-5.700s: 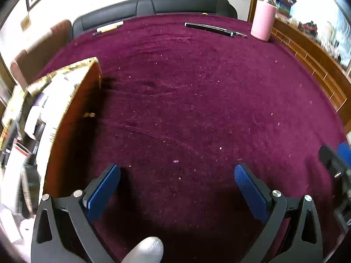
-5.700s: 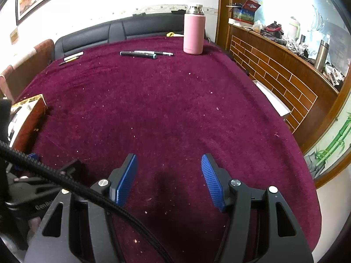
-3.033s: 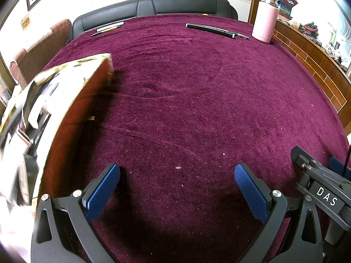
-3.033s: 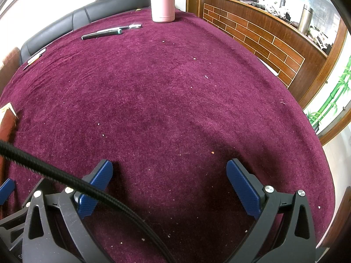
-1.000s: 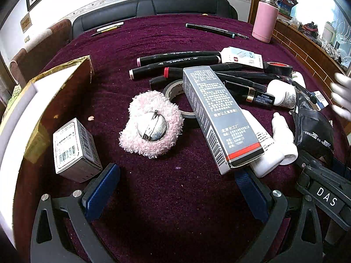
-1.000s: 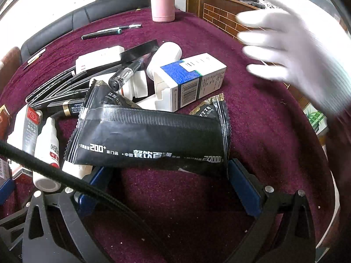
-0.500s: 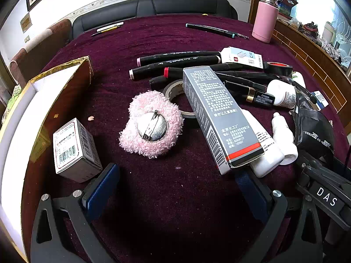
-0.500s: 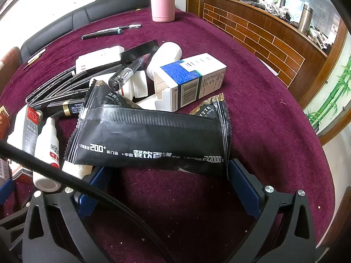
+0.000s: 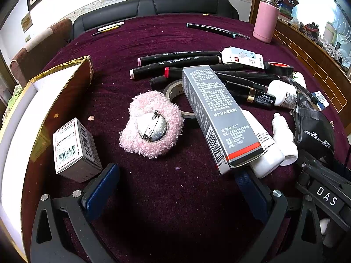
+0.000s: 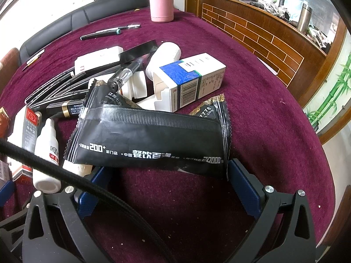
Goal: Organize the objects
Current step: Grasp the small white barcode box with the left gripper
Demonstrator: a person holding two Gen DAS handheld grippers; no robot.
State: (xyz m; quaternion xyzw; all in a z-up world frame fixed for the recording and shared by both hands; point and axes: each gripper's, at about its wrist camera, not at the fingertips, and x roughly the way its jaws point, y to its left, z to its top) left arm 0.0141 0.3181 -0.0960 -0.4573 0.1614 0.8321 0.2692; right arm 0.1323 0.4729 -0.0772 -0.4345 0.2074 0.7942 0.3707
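A whole pile of clutter (image 9: 219, 100) is now dumped on the maroon tablecloth (image 9: 175, 197) that was bare seconds ago, beside the empty box (image 9: 28, 114), so sorting can be started with the left gripper (image 9: 175, 186) and right gripper (image 10: 166, 182) both spread wide, nothing held.

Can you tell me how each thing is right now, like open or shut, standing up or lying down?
left gripper: open, empty.
right gripper: open, empty.
storage box: open on top.
blue-and-white carton: lying down, end flap open.
grey carton: lying tilted, propped on other things.
pink bottle: upright, capped.
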